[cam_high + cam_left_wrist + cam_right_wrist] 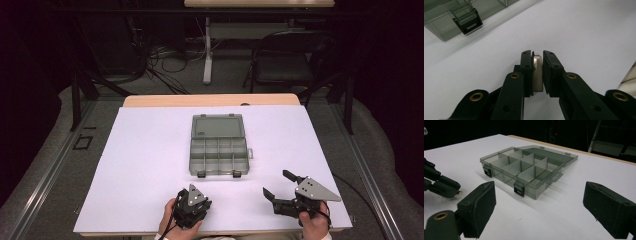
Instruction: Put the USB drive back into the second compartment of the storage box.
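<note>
smoky grey see-through box (219, 145), black latches (519, 190), white table cover (150, 165), seemingly silver piece (537, 75).

Left tool (186, 196) low at the near edge, jaws clamped tight; right tool (280, 186) beside it, jaws spread wide.

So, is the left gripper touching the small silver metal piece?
Touching: in the left gripper view, the left gripper has both jaws pressed on the silver metal piece.

Lab: dark walls, floor cables (165, 60), white-topped table (150, 150).
</note>
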Demonstrator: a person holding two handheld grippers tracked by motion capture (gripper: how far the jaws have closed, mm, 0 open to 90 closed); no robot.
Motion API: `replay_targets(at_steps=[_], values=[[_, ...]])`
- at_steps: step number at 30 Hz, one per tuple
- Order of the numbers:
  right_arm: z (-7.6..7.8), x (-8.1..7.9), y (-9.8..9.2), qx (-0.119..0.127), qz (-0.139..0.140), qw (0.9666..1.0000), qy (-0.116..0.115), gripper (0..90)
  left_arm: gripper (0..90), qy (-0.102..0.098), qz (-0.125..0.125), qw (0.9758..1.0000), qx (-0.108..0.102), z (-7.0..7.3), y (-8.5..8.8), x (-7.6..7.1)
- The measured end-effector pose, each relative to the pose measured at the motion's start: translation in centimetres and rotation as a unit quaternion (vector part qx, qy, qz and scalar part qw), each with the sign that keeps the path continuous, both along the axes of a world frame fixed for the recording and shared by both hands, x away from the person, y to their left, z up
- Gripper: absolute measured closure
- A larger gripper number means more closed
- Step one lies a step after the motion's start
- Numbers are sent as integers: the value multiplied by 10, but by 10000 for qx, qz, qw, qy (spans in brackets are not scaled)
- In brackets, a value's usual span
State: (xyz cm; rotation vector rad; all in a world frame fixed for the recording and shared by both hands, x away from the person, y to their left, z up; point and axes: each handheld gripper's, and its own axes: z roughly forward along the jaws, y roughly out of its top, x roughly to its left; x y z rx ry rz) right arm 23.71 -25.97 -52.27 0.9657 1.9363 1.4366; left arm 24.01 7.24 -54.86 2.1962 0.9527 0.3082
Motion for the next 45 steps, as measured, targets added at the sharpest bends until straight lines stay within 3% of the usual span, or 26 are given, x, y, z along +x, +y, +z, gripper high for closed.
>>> replay_targets(at_steps=[6, 25, 40, 45], values=[[0, 0, 0, -2, -1, 10000, 3, 110, 793, 96, 24, 9999, -67, 9, 6, 5], [0, 0, 0, -4, -2, 10000, 6, 110, 793, 69, 50, 9998, -171, 36, 16, 19], [0, 0, 0, -4, -2, 10000, 5, 110, 794, 219, -107, 9994, -228, 56, 19, 30], [0, 0, 0, 0, -6, 10000, 3, 110, 794, 185, -132, 9995, -216, 61, 18, 32]])
